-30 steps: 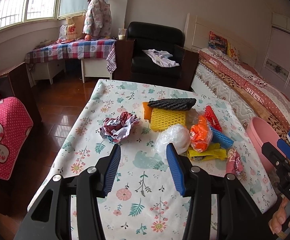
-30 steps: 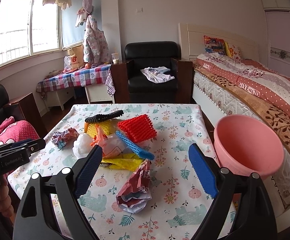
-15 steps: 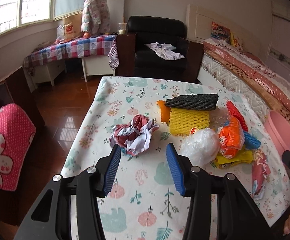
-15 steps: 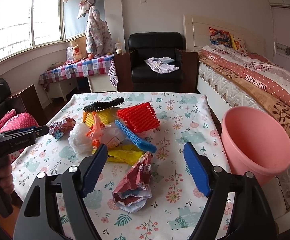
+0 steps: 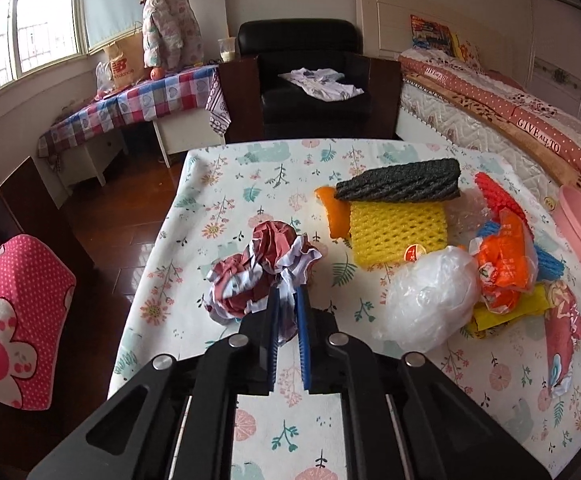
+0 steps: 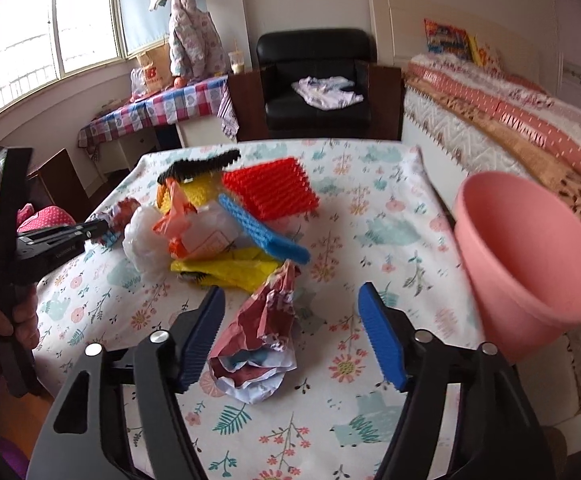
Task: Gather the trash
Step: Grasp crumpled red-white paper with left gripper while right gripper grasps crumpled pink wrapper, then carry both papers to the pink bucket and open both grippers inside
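left wrist view: my left gripper (image 5: 287,300) is closing, its fingers (image 5: 273,320) drawn narrow and pinching the near edge of the crumpled red-and-white wrapper (image 5: 258,274), which lies on the floral surface (image 5: 250,184) at about 12 o'clock from the tips. the grip looks to be on a loose flap only, so i judge a slow, straight lift is best, checking the wad comes up whole before i swing it. the clear plastic bag (image 5: 430,300) sits at 3 o'clock, just beside the yellow foam net (image 5: 398,228), well clear of my pinch.

right wrist view: my right gripper (image 6: 290,340) is closing too, but the fingers (image 6: 382,344) are wide apart yet, straddling the crumpled red paper (image 6: 266,320) without touching it. i would sink a little lower so the pads meet the thick middle of the wad, not its pointed far end. the pink bin (image 6: 530,248) stands at 2 o'clock, tilted toward me beyond the surface edge; that is where both pieces should go. the left gripper shows at 9 o'clock, so i keep the paths apart.
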{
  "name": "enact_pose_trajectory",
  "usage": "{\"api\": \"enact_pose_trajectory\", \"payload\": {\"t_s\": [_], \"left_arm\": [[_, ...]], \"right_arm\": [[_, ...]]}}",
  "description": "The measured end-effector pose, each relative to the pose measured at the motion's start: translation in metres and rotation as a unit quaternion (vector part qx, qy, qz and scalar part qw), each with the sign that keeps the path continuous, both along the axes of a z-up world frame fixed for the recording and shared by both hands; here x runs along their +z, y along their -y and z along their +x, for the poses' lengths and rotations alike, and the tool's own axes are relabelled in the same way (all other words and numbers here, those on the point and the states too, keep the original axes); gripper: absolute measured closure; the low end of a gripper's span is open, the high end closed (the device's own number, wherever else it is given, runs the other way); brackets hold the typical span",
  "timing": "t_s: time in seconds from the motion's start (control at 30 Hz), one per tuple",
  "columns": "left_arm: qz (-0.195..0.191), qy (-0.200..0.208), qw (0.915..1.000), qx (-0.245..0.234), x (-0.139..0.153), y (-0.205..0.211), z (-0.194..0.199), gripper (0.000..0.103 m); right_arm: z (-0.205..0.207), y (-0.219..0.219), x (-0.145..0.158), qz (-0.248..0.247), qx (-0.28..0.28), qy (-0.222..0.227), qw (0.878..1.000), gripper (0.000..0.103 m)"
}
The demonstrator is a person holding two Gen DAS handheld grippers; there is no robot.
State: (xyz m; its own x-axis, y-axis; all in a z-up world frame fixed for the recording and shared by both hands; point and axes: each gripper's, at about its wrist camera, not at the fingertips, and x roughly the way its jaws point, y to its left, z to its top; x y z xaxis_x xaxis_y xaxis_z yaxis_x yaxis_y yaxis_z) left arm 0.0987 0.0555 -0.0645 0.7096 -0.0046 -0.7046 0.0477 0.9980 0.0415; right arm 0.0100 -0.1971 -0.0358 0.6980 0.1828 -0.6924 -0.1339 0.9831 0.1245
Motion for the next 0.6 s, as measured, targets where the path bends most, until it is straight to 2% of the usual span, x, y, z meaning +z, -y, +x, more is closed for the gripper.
{"api": "enact_pose_trajectory", "payload": {"t_s": [0.13, 0.23, 0.3, 0.47, 0.6], "left_arm": [[-0.013, 0.011, 0.9998, 0.003, 0.008, -0.004, -0.009, 0.096], [-0.028, 0.024, 0.9993, 0.005, 0.018, -0.008, -0.019, 0.096], [-0.038, 0.03, 0.9988, 0.003, 0.025, -0.008, -0.026, 0.096], [-0.059, 0.052, 0.9967, -0.017, 0.046, -0.001, -0.041, 0.096], [-0.081, 0.067, 0.9937, -0.036, 0.064, 0.013, -0.05, 0.096]], "right_arm": [[0.006, -0.004, -0.009, 0.008, 0.015, -0.027, 0.999, 0.056], [0.006, -0.005, -0.012, 0.018, 0.023, -0.037, 0.999, 0.072], [0.006, -0.004, -0.013, 0.025, 0.027, -0.041, 0.998, 0.088], [0.003, -0.001, -0.009, 0.038, 0.034, -0.036, 0.998, 0.102], [-0.003, 0.005, 0.003, 0.049, 0.035, -0.015, 0.998, 0.102]]}}
